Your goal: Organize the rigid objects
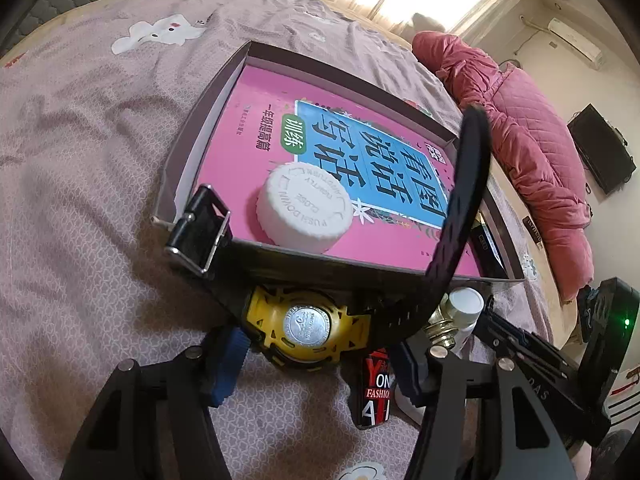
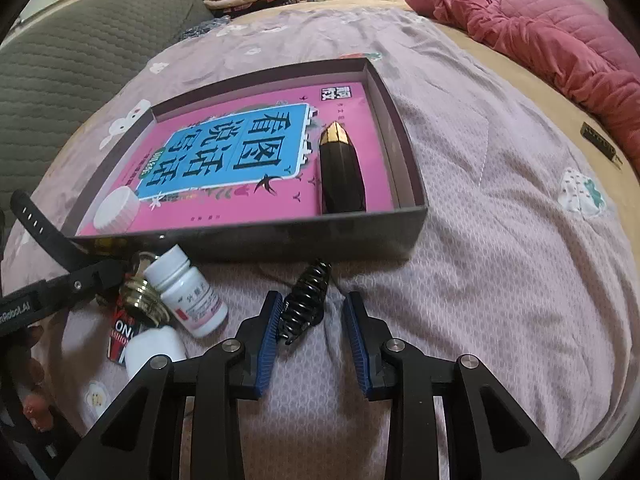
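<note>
A yellow watch [image 1: 308,324] lies back-up on the bedspread, its black strap [image 1: 464,200] curling up over the box edge. My left gripper [image 1: 318,346] is open around it; the left pad touches the case and the right pad stands apart. A black claw hair clip [image 2: 304,300] lies between the fingers of my right gripper [image 2: 313,298], which is open: the clip leans on the left pad, with a gap to the right one. The dark shallow box [image 2: 248,236] holds a pink book [image 2: 224,152], a white cap [image 1: 304,208] and a black-and-gold case [image 2: 340,172].
A white pill bottle [image 2: 188,292], a glass jar [image 2: 140,292], a red-and-black card [image 2: 120,336] and a white lump [image 2: 156,348] crowd the bedspread between the grippers. A pink quilted jacket [image 2: 540,28] lies far right, a grey headboard [image 2: 60,60] at left.
</note>
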A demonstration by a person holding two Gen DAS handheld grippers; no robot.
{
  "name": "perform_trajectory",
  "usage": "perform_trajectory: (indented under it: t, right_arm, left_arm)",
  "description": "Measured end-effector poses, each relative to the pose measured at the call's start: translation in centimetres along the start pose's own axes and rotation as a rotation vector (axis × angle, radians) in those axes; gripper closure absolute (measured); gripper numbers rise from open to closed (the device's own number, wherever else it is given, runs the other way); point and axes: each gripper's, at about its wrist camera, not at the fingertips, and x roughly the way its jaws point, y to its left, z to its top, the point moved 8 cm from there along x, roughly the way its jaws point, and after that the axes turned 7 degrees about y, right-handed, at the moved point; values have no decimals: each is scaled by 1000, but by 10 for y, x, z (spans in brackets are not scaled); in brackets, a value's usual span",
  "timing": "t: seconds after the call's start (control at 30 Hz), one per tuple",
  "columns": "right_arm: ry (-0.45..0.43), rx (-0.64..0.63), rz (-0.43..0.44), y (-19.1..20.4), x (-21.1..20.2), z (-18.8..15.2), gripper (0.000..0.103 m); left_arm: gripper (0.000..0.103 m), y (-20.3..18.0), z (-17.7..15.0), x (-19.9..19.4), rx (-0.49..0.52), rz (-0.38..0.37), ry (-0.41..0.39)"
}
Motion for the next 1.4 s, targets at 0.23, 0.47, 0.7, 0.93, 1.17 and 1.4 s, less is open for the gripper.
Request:
perform_trajectory:
  t: [0.23,0.47,0.7,0.93,1.17,1.4]
  right_arm:
    - [9,37,73,-5,-3,1,82]
    - [-4,20,93,-1,-13,-1,82]
    - [-12,7,114,3,-20,-2,82]
    - [-26,0,123,5,-29,-1,87]
    - [-9,9,105,4,-22,-5,87]
    - [21,-29,87,15,-11,-5,86]
  left_arm:
    - [43,3,0,-4,-10,-10,-3]
    - [43,5,-4,-11,-9,-12,-9]
    - [43,3,-5,-21,-2,-17,-23]
    - [43,-7,-8,-29,28,-19,-33]
    - [43,-9,-11,-35,32,-24,-42]
    - [43,-7,-10,-39,28,-29,-49]
